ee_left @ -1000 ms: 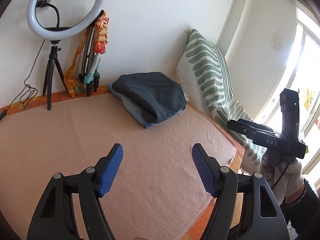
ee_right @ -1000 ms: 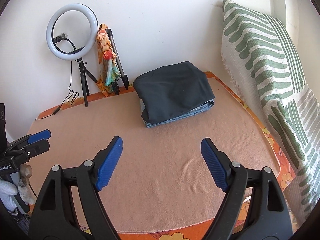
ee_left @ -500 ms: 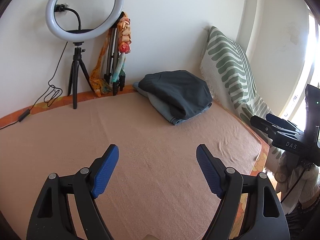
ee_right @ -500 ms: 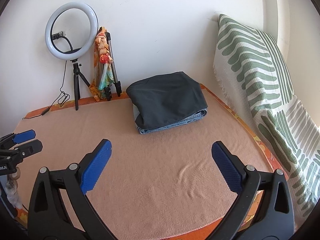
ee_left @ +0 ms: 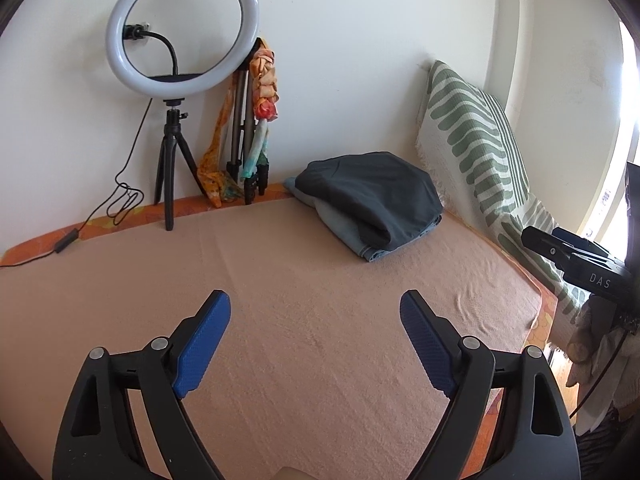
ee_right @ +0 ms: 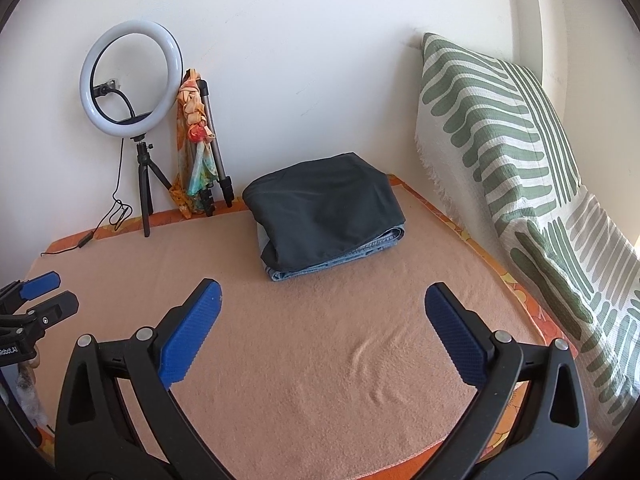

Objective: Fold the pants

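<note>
Both grippers (ee_left: 314, 302) (ee_right: 322, 294) level (jaws wide)

Dark grey pants (ee_right: 324, 208) lie on blue jeans (ee_right: 340, 258). Blanket (ee_right: 320, 360) is peach; its border orange, floral. Cushion (ee_right: 500, 128): white with green stripes. Ring light (ee_left: 182, 28) white.

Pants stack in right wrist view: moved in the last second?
No. The pants stack still lies just right of the feet of the tripod, at the far edge of the towel; only the framing shifted.
</note>
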`<state>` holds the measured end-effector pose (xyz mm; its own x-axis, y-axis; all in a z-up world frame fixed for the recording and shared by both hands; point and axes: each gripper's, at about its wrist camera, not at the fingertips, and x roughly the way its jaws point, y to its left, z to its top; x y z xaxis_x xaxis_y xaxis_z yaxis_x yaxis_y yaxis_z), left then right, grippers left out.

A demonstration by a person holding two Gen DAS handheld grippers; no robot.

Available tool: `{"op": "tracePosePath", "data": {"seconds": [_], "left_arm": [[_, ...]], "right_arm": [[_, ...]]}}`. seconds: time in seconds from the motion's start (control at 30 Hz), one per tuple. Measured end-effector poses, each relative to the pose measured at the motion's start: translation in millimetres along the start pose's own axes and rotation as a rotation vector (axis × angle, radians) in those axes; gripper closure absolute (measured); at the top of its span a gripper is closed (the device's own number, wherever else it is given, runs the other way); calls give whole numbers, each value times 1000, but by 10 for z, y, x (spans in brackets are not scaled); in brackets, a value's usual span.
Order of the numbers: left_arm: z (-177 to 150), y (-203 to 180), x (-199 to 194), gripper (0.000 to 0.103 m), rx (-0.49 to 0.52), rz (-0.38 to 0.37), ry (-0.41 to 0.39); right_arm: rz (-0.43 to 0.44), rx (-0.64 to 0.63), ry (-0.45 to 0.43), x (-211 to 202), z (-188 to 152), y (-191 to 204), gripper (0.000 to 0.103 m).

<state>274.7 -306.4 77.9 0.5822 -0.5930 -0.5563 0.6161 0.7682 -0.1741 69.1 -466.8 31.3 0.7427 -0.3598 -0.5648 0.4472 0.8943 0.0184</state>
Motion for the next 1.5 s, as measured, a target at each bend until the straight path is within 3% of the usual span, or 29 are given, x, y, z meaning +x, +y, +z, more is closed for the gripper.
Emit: {"op": "tracePosePath", "data": {"seconds": [0.23, 0.6, 0.73, 1.5], "left_arm": [[28, 7, -51, 16, 21, 49, -23], [47, -7, -66, 16, 41, 63, -24], [52, -21, -67, 3, 53, 72, -22], [33, -29, -77, 2, 55, 73, -8]], "right_arm": [[-7, -8, -11, -8, 8, 23, 0], [-9, -21, -20, -5, 39, 62, 0], [-8, -23, -22, 4, 45, 66, 0], [-2, -23, -18, 11, 45, 63, 0]]}}
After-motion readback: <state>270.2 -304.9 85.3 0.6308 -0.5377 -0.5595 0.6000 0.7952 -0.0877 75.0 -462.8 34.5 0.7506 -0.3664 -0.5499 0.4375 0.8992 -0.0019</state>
